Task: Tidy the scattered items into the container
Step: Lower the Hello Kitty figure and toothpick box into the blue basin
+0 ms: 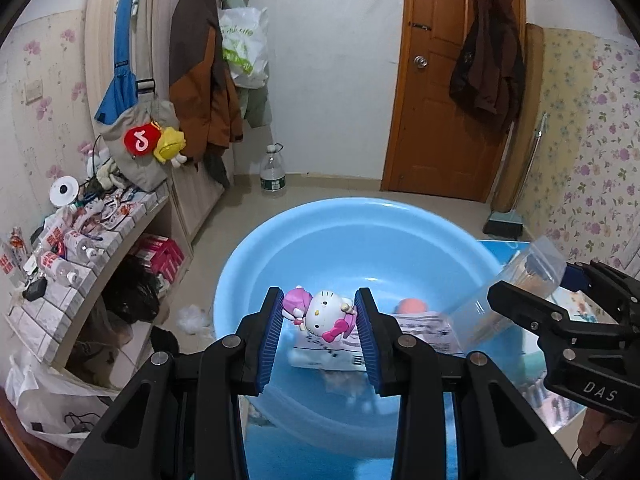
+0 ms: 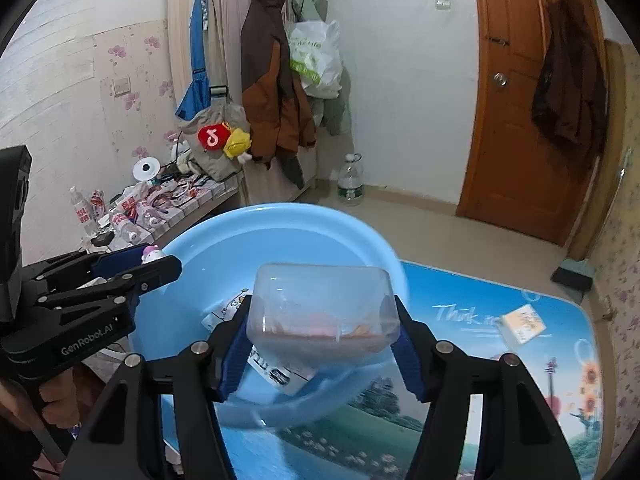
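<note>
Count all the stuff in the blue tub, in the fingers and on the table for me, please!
In the blue tub: 2, a white packet and an orange thing.
Held in fingers: 2, the cat toy and the clear bag.
Left on the table: 1, a small yellowish packet.
Total: 5

Left claw (image 1: 320, 334) clamped narrow, right claw (image 2: 324, 344) clamped wider, both tilted downward

Right gripper (image 2: 322, 334) fingers clasp a clear bag (image 2: 320, 308) over the blue basin (image 2: 280, 220); left gripper (image 2: 154, 264) alongside.
</note>
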Available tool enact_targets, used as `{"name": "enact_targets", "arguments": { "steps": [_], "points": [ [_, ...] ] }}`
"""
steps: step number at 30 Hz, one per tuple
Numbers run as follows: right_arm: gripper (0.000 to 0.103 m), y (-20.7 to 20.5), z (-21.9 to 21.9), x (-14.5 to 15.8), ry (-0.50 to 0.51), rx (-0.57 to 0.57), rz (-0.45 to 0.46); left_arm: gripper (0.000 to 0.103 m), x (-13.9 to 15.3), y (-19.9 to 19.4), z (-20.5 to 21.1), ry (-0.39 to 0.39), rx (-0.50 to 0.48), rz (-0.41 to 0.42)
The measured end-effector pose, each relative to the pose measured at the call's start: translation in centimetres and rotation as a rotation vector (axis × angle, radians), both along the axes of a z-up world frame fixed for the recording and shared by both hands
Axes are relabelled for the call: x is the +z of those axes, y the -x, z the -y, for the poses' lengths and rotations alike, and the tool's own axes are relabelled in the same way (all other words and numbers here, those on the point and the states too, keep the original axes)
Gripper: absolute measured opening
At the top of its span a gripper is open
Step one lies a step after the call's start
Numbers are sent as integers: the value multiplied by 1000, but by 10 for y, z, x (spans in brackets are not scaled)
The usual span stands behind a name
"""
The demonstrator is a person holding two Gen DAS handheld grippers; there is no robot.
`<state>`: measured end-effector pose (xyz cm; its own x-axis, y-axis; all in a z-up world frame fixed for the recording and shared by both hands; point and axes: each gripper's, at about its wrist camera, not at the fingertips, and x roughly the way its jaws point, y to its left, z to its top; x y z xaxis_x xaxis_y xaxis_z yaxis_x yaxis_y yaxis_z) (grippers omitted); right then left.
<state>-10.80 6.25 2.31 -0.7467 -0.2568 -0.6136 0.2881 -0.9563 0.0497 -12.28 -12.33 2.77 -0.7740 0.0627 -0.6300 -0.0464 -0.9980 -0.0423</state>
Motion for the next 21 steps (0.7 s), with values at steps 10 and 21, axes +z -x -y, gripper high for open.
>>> {"name": "enact_targets", "arguments": {
  "steps": [10, 21],
  "points": [
    [64, 16, 15, -16, -13, 34, 23, 34, -20, 17, -5, -6, -22, 38],
    [64, 18, 18, -27, -18, 42, 42, 34, -33, 20, -9, -11, -26, 71]
  ]
}}
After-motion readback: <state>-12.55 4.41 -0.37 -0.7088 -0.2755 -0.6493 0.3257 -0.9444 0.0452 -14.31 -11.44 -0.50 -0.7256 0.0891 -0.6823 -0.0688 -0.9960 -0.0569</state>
